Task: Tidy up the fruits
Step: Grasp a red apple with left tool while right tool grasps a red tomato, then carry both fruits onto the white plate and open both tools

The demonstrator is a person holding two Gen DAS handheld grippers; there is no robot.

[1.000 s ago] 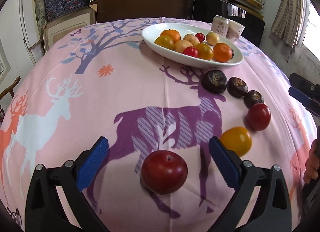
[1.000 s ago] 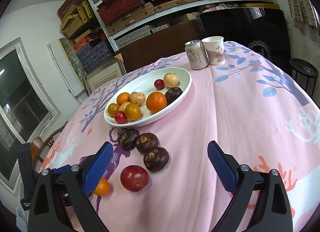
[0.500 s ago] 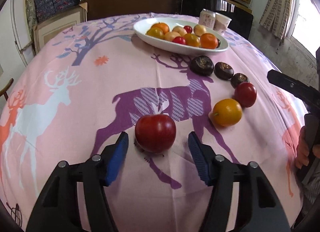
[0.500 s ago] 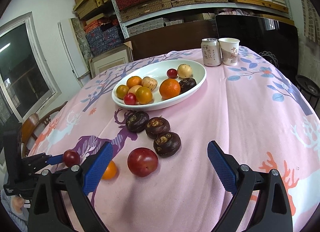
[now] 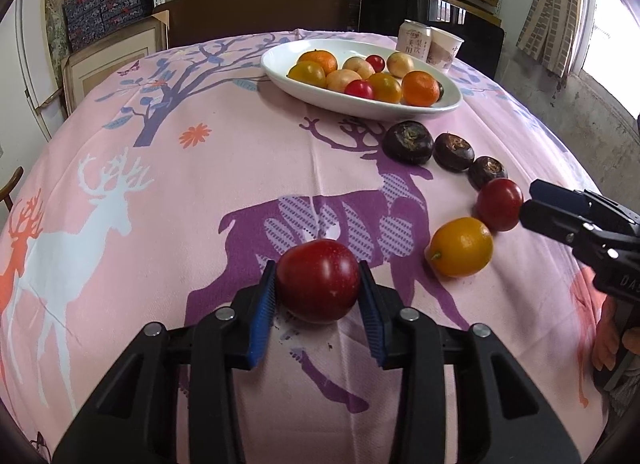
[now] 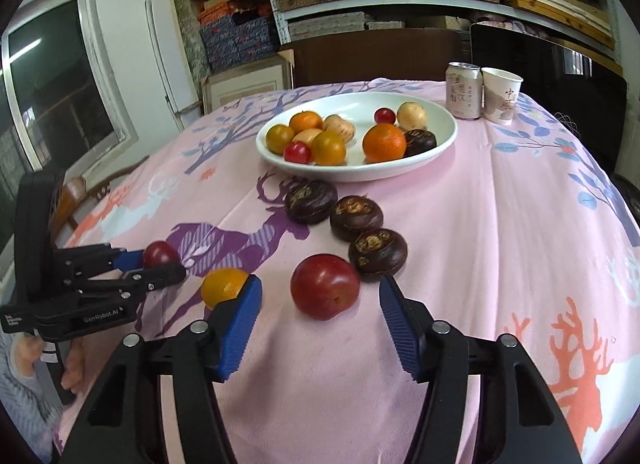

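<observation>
My left gripper (image 5: pixel 318 290) is shut on a dark red plum (image 5: pixel 318 282) that rests on the pink tablecloth; it also shows in the right wrist view (image 6: pixel 160 254). My right gripper (image 6: pixel 320 302) is open, its jaws on either side of a second red plum (image 6: pixel 325 286) without touching it. An orange-yellow fruit (image 6: pixel 223 286) lies just left of its left pad. Three dark brown water chestnuts (image 6: pixel 366 217) lie in a row toward the white oval plate (image 6: pixel 436 147), which holds several fruits.
A drink can (image 6: pixel 463 91) and a paper cup (image 6: pixel 501 95) stand behind the plate. The tablecloth curves down at the table's edges. Shelves, boxes and a dark chair back stand behind the table. The right gripper shows in the left wrist view (image 5: pixel 576 219).
My left gripper has closed from wide open onto the dark red plum. My right gripper has moved forward and down until the second red plum lies between its jaws.
</observation>
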